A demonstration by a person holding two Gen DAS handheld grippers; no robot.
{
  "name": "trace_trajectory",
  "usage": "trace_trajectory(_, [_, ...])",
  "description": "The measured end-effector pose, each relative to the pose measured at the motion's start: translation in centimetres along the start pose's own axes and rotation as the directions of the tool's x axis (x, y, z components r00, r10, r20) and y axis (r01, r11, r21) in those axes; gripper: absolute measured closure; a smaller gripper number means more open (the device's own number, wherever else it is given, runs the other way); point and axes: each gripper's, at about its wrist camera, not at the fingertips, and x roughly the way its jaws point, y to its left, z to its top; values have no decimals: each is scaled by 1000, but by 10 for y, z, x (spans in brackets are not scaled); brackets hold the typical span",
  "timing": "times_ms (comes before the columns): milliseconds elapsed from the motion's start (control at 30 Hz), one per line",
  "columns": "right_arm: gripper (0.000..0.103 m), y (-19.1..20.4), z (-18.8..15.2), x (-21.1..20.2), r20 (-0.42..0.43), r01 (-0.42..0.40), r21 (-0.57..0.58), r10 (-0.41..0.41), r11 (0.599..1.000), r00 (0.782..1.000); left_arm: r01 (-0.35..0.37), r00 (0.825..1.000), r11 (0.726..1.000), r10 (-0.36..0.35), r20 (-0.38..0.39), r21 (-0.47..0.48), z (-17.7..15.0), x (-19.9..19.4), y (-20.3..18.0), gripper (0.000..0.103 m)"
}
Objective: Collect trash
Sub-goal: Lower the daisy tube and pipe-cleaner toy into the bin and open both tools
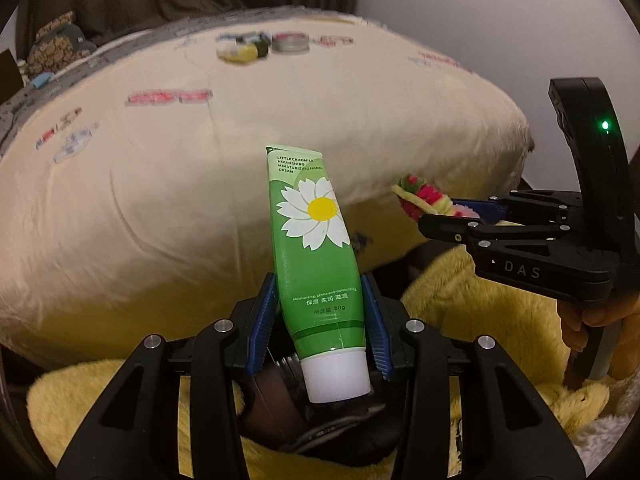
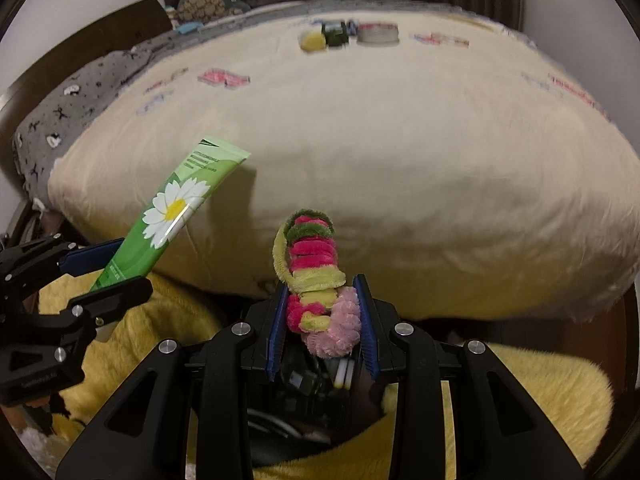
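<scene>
Transport step, by the look of it: left gripper is clamping hand cream tube, right gripper is clamping pipe-cleaner coil, both raised in front of cream bed; next move probably req. a bin, none visible.

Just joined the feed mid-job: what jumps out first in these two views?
The left gripper is clamped on a green hand cream tube with a daisy print, cap toward the camera. The right gripper pinches a coiled pipe-cleaner bundle in pink, yellow and green. Both are held over yellow fleece, in front of a cream bed dotted with small blurred items.
</scene>
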Motion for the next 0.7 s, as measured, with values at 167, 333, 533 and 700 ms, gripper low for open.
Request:
trace_trajectory(167, [70,3,-11,20,-68,-24,16,25,1000,997,3,998,1000,-3,-56,3,-12,21,-1,63])
trace_trajectory(333, [70,2,-18,41,-127,-21,37,25,999,992,-2,992,1000,2,-126,3,-21,48,3,63])
trace_trajectory(533, [70,3,-29,67,-200,-18,49,27,999,979,9,982,1000,-10,-187,-8,-31,72,8,64])
trace_trajectory(700, [67,8,-30,74,-216,-28,55,39,998,976,21,977,1000,-20,-214,1,-32,82,5,64])
